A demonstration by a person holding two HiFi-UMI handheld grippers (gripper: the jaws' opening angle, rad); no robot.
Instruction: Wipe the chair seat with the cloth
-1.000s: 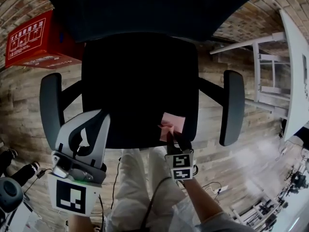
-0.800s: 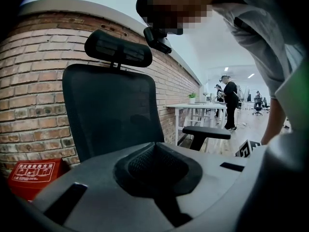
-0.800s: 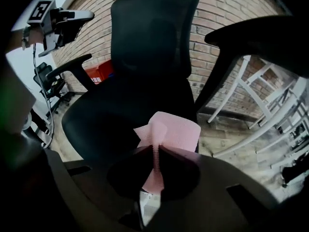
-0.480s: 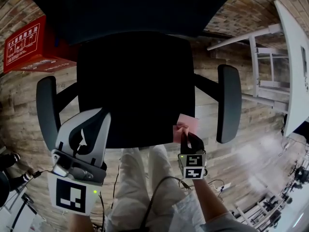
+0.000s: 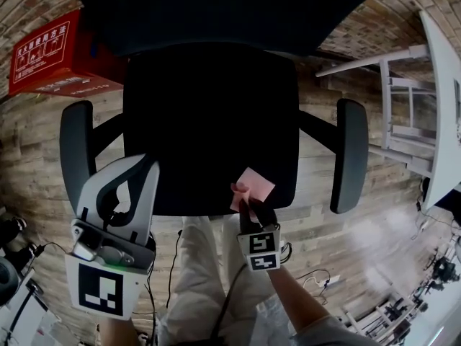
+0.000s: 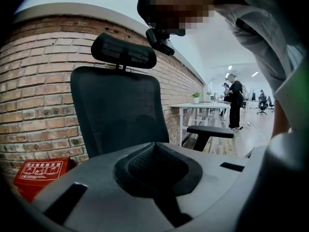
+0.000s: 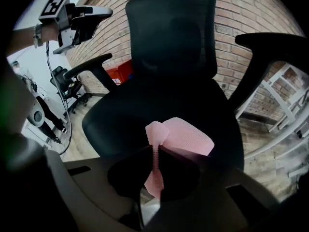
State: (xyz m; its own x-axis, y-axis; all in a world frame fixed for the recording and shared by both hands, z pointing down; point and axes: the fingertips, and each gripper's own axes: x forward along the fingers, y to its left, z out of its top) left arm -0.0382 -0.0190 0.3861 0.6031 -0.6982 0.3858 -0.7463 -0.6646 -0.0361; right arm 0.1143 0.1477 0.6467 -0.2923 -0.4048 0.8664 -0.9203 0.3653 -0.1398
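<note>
The black chair seat fills the middle of the head view. A pink cloth lies on its front right part, near the edge. My right gripper is shut on the cloth's near end and presses it on the seat. In the right gripper view the cloth spreads out past the shut jaws over the seat. My left gripper is held up above the seat's front left corner, shut and holding nothing. It faces the backrest in the left gripper view.
Grey armrests flank the seat, and the black backrest rises behind it. A red box sits on the wood floor at back left. A white table frame stands to the right. The person's legs are at the seat's front edge.
The right gripper swept the cloth right to the seat's right edge, then back left onto the seat. The left gripper stayed raised.
</note>
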